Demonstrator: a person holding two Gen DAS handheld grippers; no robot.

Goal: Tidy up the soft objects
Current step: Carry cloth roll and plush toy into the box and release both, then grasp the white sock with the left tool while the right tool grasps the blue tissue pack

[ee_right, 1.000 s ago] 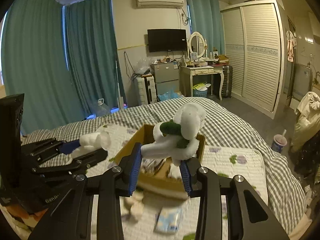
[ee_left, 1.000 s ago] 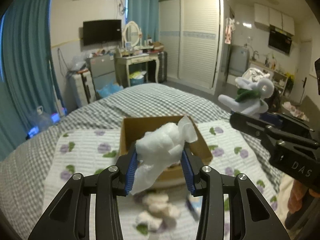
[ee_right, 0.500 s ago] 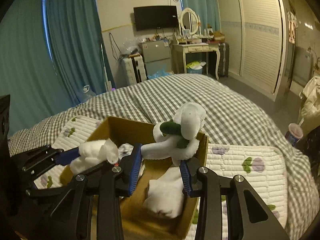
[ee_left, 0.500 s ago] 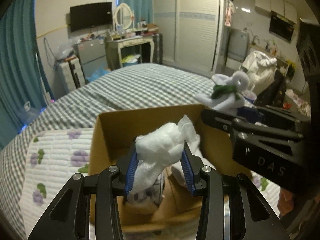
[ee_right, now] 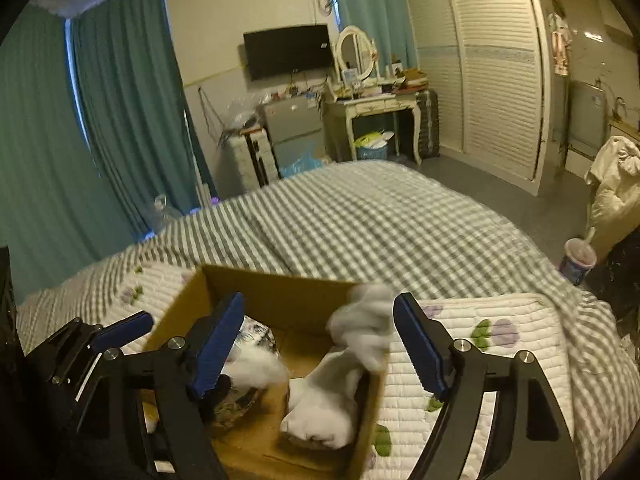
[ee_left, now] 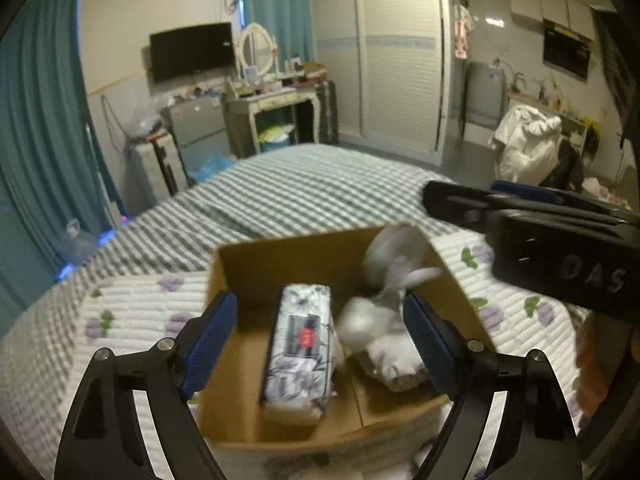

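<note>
Two black grippers with blue-padded fingers, left gripper [ee_left: 320, 328] and right gripper [ee_right: 320, 344], are being held spread wide and empty over the open brown cardboard box [ee_left: 280, 256] on the quilted bed [ee_left: 132, 312]. White plush toys [ee_right: 320, 408] and a floral tissue pack [ee_left: 300, 344] are lying inside it.

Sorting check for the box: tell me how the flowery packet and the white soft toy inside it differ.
The flowery packet is a flat-sided block with a printed pattern and a dark label; the white soft toy is plain, rounded and lumpy. The packet lies lengthwise on the left of the cardboard box; the toy sits at the right wall, its top above the rim. The packet is sharp, the toy blurred. Both are inside the box, and neither gripper holds them.
</note>
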